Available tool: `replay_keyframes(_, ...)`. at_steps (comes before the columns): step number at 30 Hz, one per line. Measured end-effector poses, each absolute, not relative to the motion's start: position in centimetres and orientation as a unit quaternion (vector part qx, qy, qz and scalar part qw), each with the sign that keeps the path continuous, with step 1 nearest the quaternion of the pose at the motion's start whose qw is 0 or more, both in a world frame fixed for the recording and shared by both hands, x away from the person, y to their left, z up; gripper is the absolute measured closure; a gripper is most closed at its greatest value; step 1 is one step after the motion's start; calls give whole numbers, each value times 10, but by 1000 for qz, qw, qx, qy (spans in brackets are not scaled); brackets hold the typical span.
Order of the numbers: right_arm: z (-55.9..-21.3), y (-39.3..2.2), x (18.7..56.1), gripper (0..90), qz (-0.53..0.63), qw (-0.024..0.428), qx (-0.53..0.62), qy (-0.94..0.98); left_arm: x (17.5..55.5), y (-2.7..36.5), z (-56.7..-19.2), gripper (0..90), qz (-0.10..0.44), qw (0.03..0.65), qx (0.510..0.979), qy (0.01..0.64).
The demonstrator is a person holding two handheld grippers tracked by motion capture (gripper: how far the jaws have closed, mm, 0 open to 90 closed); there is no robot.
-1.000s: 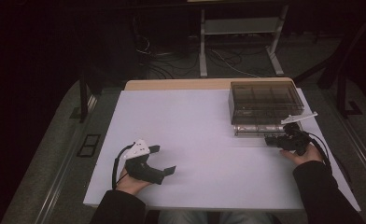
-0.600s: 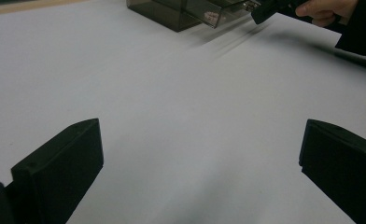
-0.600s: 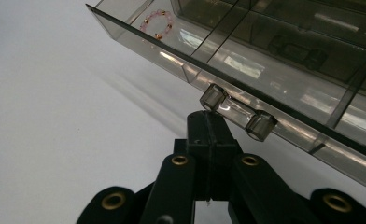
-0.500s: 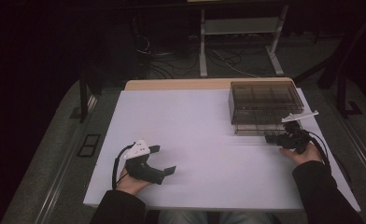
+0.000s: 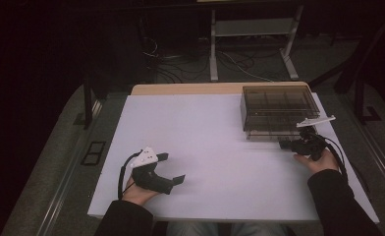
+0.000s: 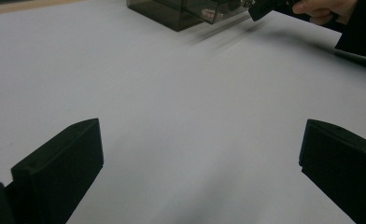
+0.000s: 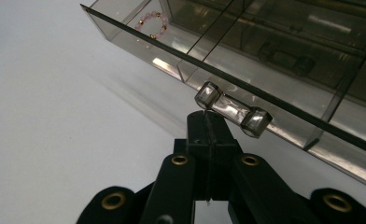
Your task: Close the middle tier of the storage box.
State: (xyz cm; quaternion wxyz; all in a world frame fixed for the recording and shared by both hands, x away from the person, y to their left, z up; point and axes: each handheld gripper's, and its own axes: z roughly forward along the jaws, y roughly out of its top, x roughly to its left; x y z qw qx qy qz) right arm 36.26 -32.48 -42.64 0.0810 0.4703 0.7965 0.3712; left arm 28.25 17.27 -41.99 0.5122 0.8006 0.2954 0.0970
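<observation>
My right gripper (image 5: 285, 145) sits near the table's right edge, jaws fully closed with nothing between them, tips just under the clear bar handle (image 7: 233, 109) on the front of the smoky transparent plastic drawer box (image 5: 279, 110) at the far right corner; contact I cannot confirm. A pink bead bracelet (image 7: 152, 23) lies in one front compartment. My left gripper (image 5: 171, 168) rests near the front edge of the white table (image 5: 205, 128), jaws wide apart, holding nothing.
</observation>
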Motion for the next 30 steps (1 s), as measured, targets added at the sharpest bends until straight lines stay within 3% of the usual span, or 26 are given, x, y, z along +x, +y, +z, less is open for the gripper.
replay_keyframes(30, -430, -325, 373, 887, 370, 89, 487, 787, 282, 173, -420, 0, 98, 512, 801, 295)
